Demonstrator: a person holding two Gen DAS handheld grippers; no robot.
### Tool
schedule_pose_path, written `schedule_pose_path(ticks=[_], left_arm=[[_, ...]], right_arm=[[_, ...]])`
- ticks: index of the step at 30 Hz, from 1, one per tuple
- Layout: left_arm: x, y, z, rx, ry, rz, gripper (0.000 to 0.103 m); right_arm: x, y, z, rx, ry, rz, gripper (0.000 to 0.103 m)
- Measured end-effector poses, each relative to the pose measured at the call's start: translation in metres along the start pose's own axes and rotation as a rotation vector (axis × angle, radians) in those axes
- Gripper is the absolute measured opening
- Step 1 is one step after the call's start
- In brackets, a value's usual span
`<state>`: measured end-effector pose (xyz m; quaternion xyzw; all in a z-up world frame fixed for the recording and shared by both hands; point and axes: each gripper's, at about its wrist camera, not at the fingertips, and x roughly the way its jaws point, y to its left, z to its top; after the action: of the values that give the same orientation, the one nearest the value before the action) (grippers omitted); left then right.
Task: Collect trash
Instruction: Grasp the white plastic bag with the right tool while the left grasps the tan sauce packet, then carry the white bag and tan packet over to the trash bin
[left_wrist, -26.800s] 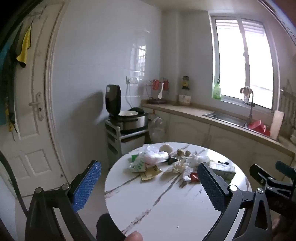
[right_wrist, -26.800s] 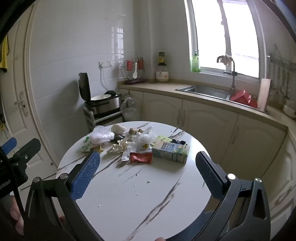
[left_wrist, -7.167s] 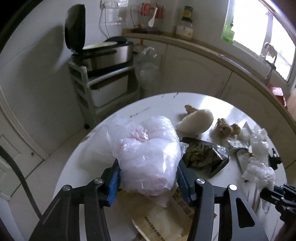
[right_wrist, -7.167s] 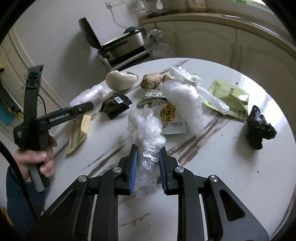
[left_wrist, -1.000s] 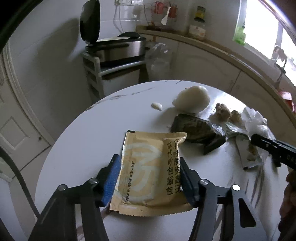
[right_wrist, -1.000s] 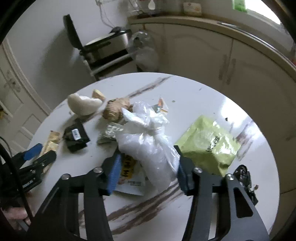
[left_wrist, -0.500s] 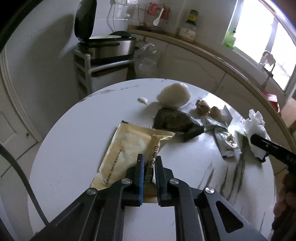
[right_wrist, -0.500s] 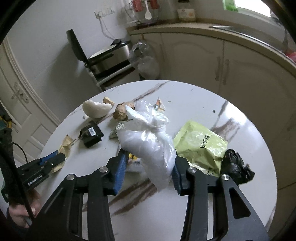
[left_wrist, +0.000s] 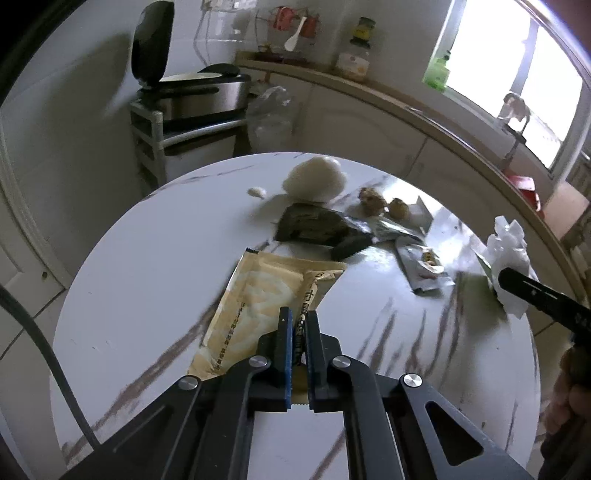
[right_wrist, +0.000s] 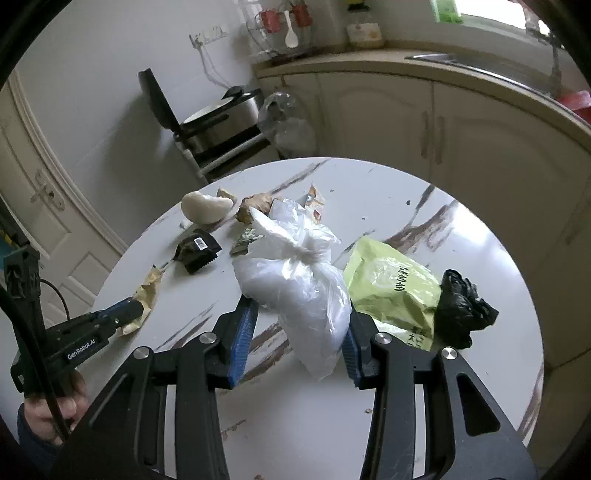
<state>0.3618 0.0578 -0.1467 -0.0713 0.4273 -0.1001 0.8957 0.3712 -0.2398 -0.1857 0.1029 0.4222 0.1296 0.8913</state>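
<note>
Pinching the near edge of the tan sauce packet (left_wrist: 266, 295), the left gripper (left_wrist: 299, 332) is clamping its blue pads tight on it over the round marble table (left_wrist: 147, 266). Toward the table's right side, the right gripper (right_wrist: 295, 332) is squeezing a knotted white plastic bag (right_wrist: 299, 284), which is bulging between its pads beside the green pouch (right_wrist: 391, 280) and black bag (right_wrist: 461, 306).

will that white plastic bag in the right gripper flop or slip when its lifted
The white bag is thin, crinkled film knotted at the top, so it will probably sag and flop. The right gripper squeezes its bulging body, so it may slide out; it looks light.
</note>
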Motion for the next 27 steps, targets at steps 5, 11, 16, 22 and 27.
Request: schedule_pose_path(ticks=[5, 11, 16, 22, 27], left_arm=[[-0.017, -0.023, -0.003, 0.043, -0.030, -0.014, 0.001], [-0.019, -0.042, -0.013, 0.073, -0.008, -0.031, 0.000], [-0.006, -0.048, -0.016, 0.087, 0.036, 0.027, 0.017], [0.008, -0.053, -0.016, 0.116, 0.028, 0.082, 0.057], [0.016, -0.058, -0.017, 0.146, 0.045, 0.014, 0.001]], right_arm=[[-0.012, -0.003, -0.006, 0.006, -0.016, -0.002, 0.039], [-0.026, -0.015, -0.013, 0.029, -0.034, -0.011, 0.038], [-0.036, -0.024, -0.021, 0.047, -0.039, -0.019, 0.038], [-0.039, -0.028, -0.027, 0.056, -0.037, -0.019, 0.038], [-0.039, -0.028, -0.027, 0.055, -0.037, -0.014, 0.038]])
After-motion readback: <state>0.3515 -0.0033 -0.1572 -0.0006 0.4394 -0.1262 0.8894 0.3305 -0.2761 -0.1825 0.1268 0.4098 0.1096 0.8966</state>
